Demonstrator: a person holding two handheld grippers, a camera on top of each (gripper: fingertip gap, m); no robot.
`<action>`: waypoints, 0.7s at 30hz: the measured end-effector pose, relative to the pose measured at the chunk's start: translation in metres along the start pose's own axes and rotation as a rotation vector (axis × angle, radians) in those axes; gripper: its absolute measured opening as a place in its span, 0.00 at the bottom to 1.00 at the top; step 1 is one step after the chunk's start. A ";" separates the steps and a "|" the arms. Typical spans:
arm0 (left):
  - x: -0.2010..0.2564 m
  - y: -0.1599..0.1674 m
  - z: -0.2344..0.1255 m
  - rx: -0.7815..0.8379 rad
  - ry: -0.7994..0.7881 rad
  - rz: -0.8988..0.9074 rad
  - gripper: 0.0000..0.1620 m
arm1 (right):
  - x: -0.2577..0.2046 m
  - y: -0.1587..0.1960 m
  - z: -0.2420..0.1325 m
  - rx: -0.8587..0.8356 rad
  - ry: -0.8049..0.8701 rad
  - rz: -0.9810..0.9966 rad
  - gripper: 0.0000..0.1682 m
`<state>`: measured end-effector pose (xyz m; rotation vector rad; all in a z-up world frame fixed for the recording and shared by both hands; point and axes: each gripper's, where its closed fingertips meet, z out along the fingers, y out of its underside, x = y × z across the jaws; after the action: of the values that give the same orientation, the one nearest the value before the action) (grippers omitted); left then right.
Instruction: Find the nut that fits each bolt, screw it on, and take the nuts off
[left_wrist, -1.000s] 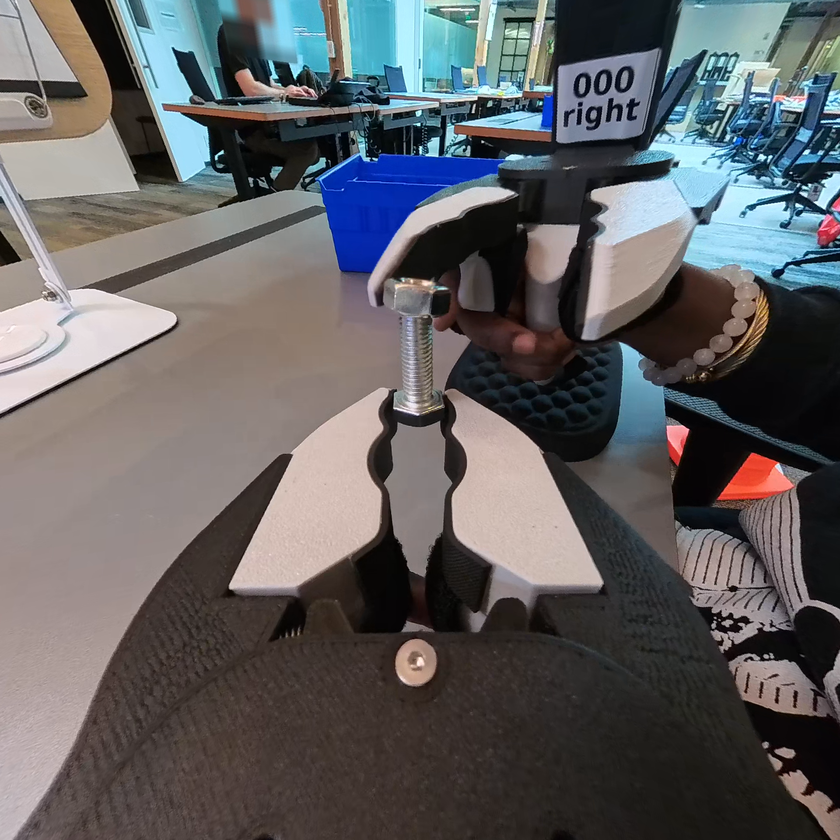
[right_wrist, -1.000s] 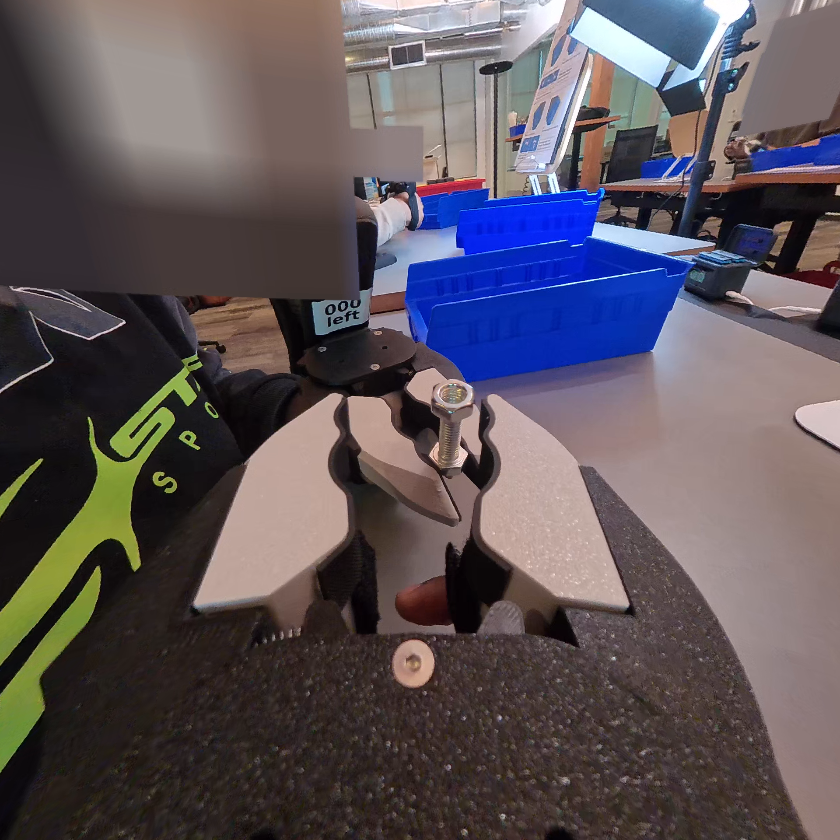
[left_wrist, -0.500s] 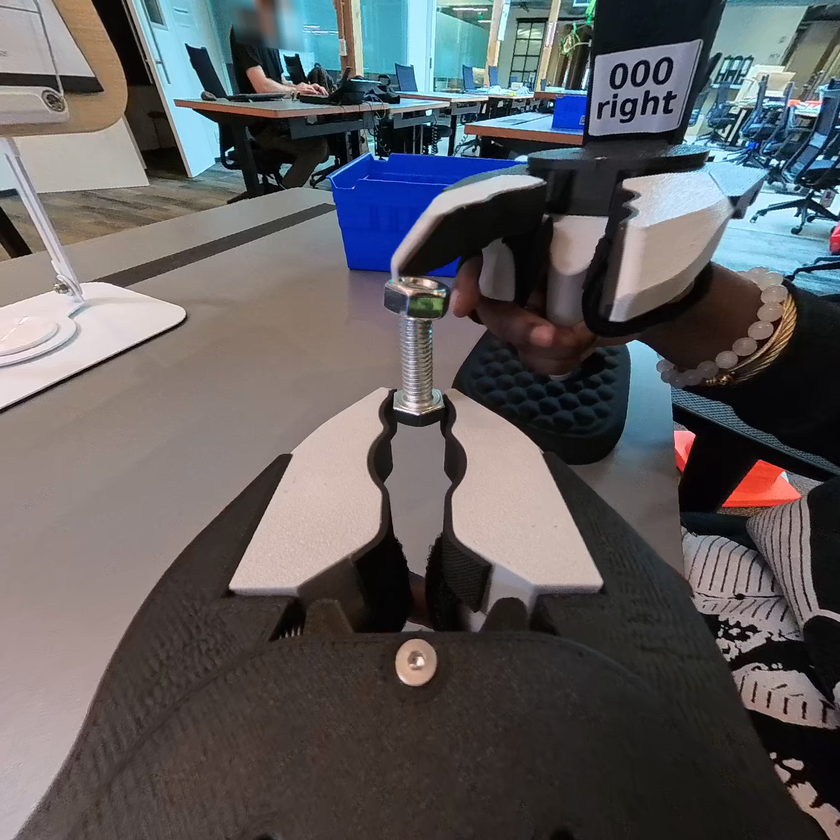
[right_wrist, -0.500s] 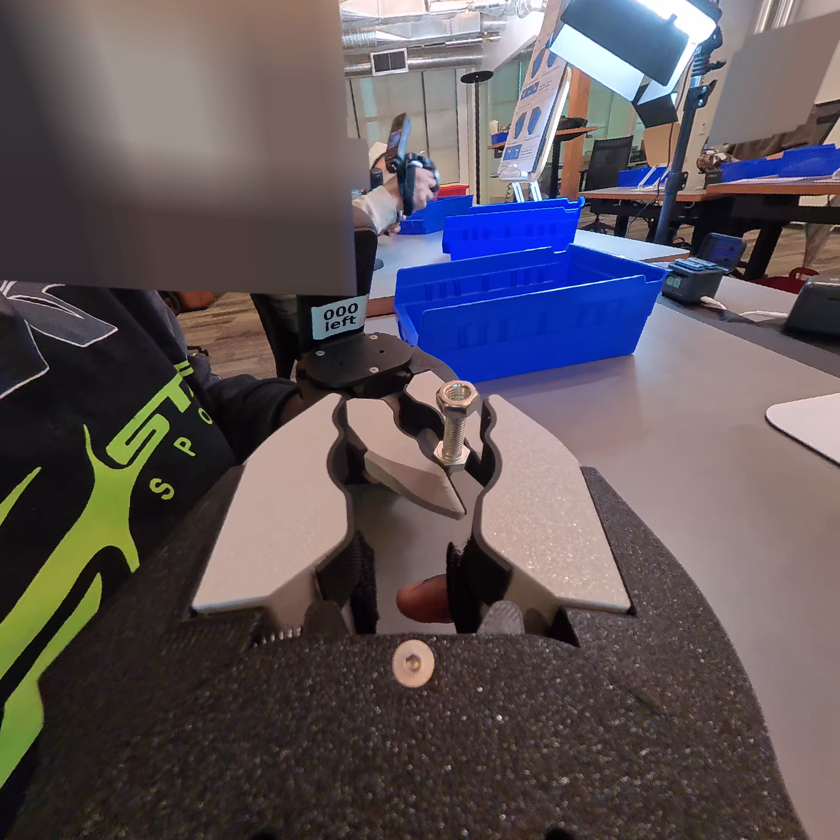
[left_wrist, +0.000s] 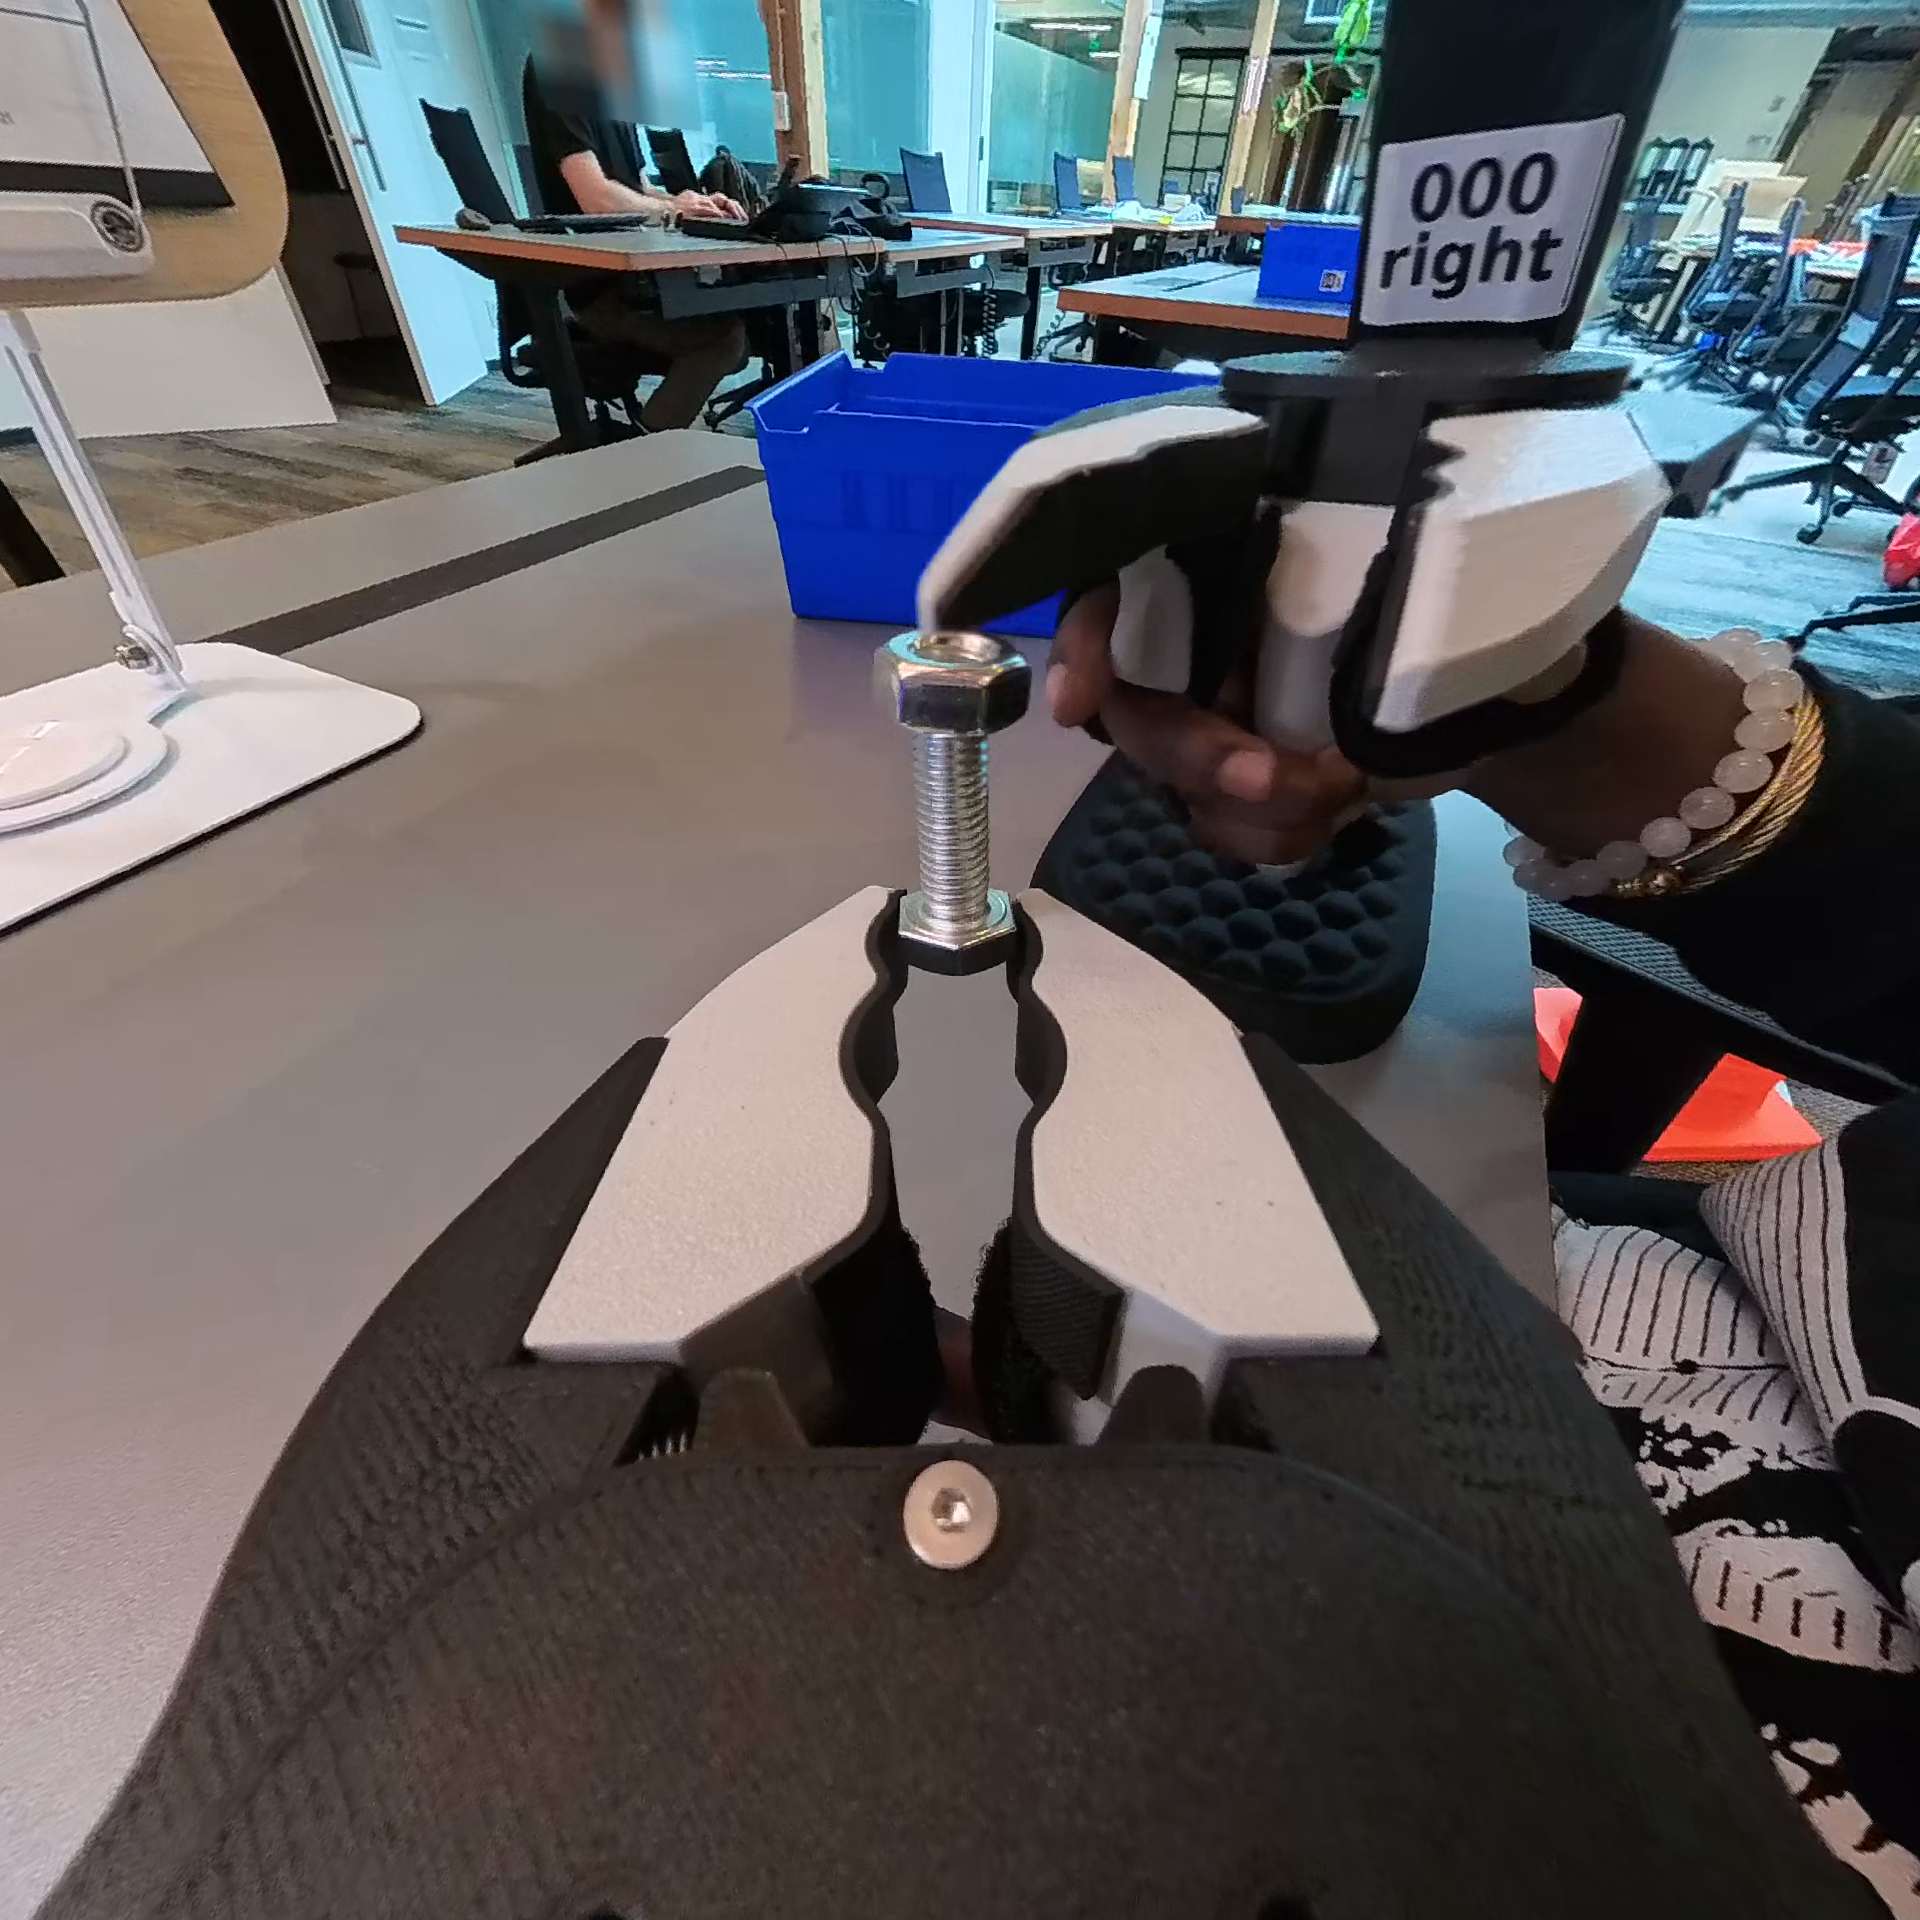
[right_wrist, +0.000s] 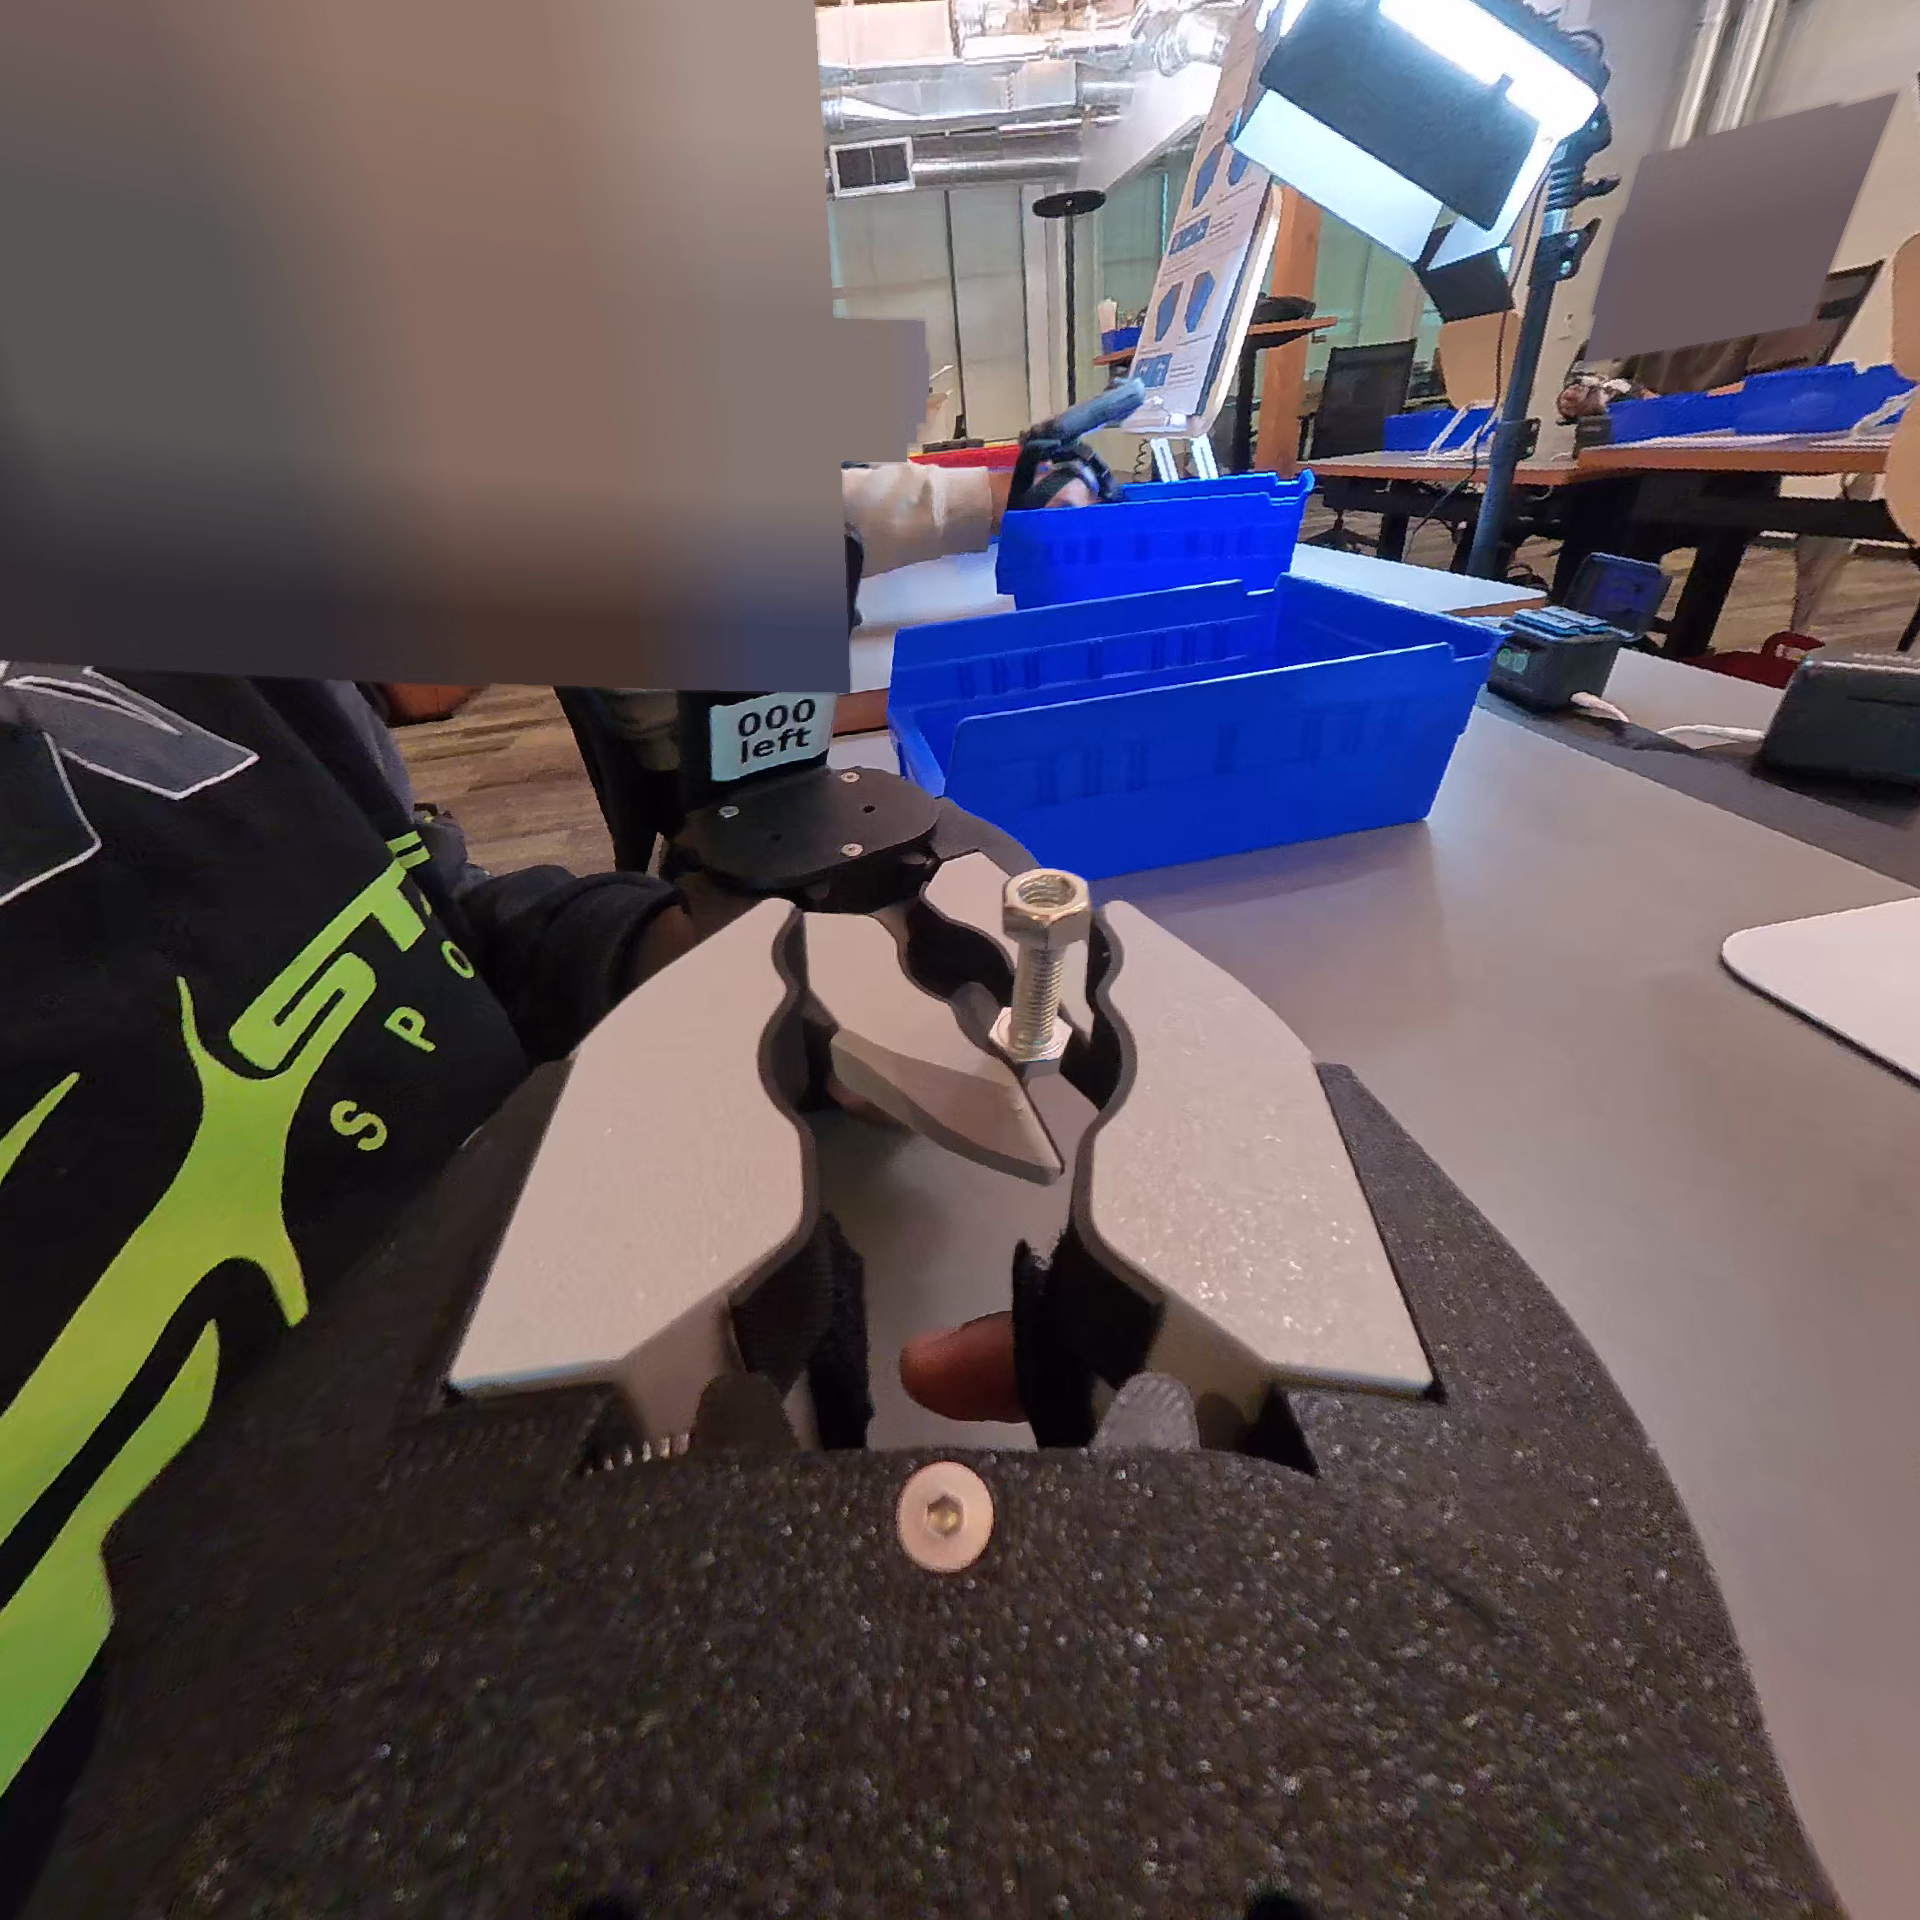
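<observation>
Nearest, the left gripper (left_wrist: 954, 935) is closed on the hex head of the bolt (left_wrist: 951, 826), holding it upright so its threaded end stays free for turning. At that top end sits the nut (left_wrist: 951, 686), with one fingertip of the right gripper (right_wrist: 940, 997), jaws parted and gripping nothing, seemingly touching its rim, probably to spin it. Farther off on the grey table (left_wrist: 520, 831) stands a blue bin (left_wrist: 914, 488).

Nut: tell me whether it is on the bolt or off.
On. The nut sits at the top end of the upright bolt, whose head is clamped in the left gripper. The right gripper is open.
</observation>
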<state>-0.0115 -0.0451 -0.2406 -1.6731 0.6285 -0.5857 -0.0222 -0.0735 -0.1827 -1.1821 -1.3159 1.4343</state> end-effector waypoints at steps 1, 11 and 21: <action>0.001 0.000 0.000 0.000 0.004 0.002 0.11 | 0.001 0.000 0.001 0.005 0.002 0.001 0.33; -0.001 -0.001 -0.001 0.004 -0.004 -0.003 0.11 | -0.005 0.002 0.001 -0.006 -0.010 -0.010 0.28; 0.002 0.000 0.000 0.004 0.013 0.003 0.11 | 0.000 0.002 0.015 0.006 0.007 -0.030 0.36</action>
<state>-0.0100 -0.0468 -0.2404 -1.6656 0.6387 -0.5959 -0.0370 -0.0768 -0.1849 -1.1573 -1.3183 1.4105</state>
